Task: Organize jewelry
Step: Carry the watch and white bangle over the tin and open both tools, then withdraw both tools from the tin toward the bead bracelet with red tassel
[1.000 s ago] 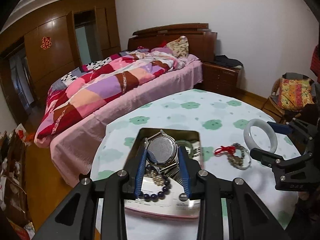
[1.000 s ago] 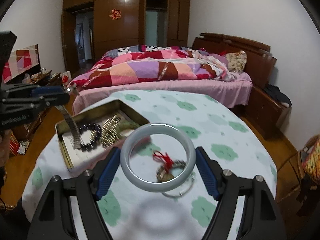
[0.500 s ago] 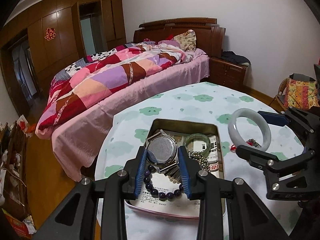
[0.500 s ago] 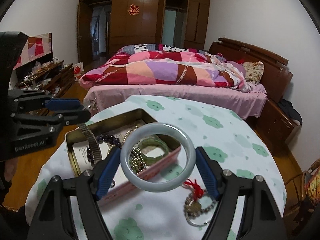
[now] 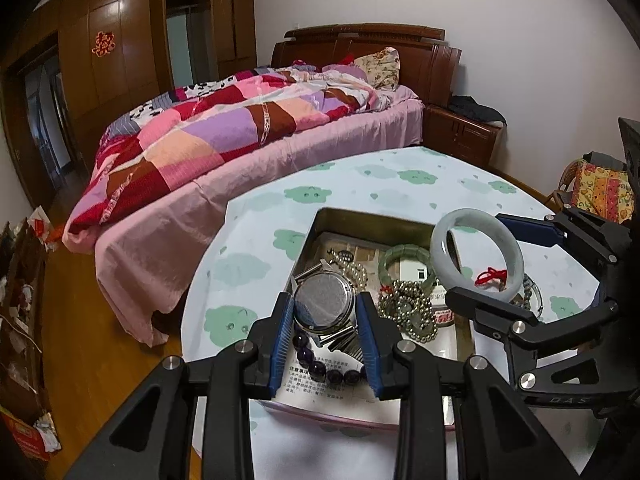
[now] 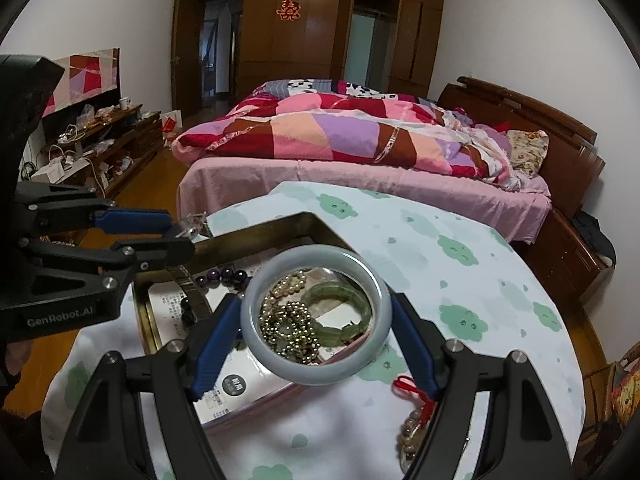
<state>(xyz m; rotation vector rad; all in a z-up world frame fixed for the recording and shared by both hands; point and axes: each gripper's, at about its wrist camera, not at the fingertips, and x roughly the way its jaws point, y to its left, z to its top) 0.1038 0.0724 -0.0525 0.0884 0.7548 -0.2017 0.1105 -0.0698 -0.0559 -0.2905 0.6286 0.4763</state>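
The left gripper (image 5: pixel 325 330) is clamping a round silver wristwatch (image 5: pixel 323 305) above the rectangular metal tin (image 5: pixel 362 219). The right gripper (image 6: pixel 316 332) is gripping a pale jade bangle (image 6: pixel 316 368).

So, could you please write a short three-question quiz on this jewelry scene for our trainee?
1. True or false: the left gripper is shut on a wristwatch.
2. What does the right gripper hold? A) pale jade bangle B) purple bead bracelet C) pearl strand
3. Fill in: the green bangle lies inside the metal ___.

Key: 1 true; 2 A; 3 tin.
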